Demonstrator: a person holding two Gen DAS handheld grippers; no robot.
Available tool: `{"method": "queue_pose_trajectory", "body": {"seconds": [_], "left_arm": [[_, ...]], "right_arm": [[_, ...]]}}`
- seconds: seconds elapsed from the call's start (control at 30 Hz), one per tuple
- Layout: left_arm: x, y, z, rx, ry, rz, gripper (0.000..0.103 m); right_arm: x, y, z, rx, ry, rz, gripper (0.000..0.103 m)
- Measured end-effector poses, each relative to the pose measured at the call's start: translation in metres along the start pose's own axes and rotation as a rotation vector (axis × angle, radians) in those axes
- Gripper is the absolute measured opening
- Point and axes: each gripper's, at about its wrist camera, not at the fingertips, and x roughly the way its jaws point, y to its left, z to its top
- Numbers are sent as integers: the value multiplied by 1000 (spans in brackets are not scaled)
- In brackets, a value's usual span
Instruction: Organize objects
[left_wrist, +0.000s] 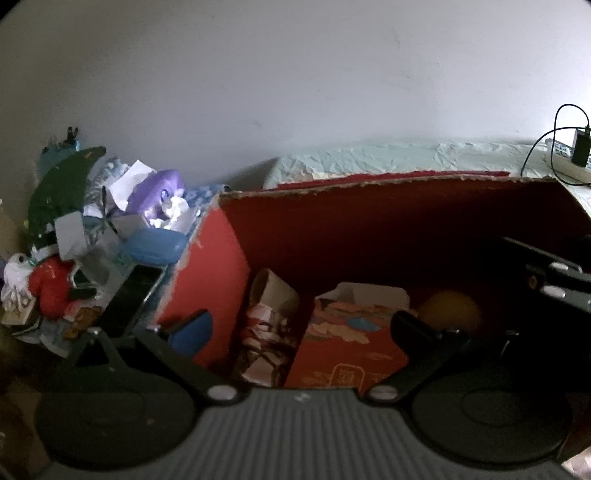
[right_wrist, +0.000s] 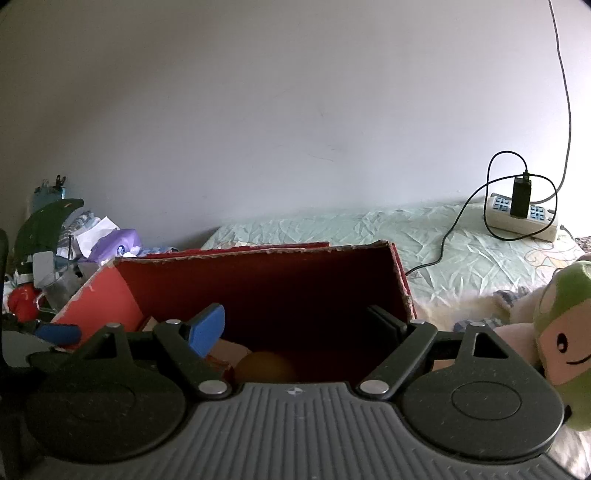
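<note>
An open red cardboard box fills the middle of both views. Inside it lie a crumpled brown-and-white packet, a red printed carton and a yellow-orange ball. My left gripper hangs open over the box's left half, its blue-padded finger near the left wall, with nothing held. My right gripper is open too, above the box and the ball, and holds nothing. A green and cream plush toy lies just right of the right gripper.
A heap of clutter lies left of the box: a purple bag, a blue case, a green crescent, a red plush. A power strip with a black charger and cable rests on the pale green sheet. A white wall stands behind.
</note>
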Motion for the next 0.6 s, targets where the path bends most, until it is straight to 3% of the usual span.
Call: {"method": "queue_pose_trajectory", "body": {"seconds": [0.6], "left_arm": [[-2, 1, -1, -24, -59, 15, 103]], "right_arm": [[4, -3, -1, 0, -7, 11, 85]]}}
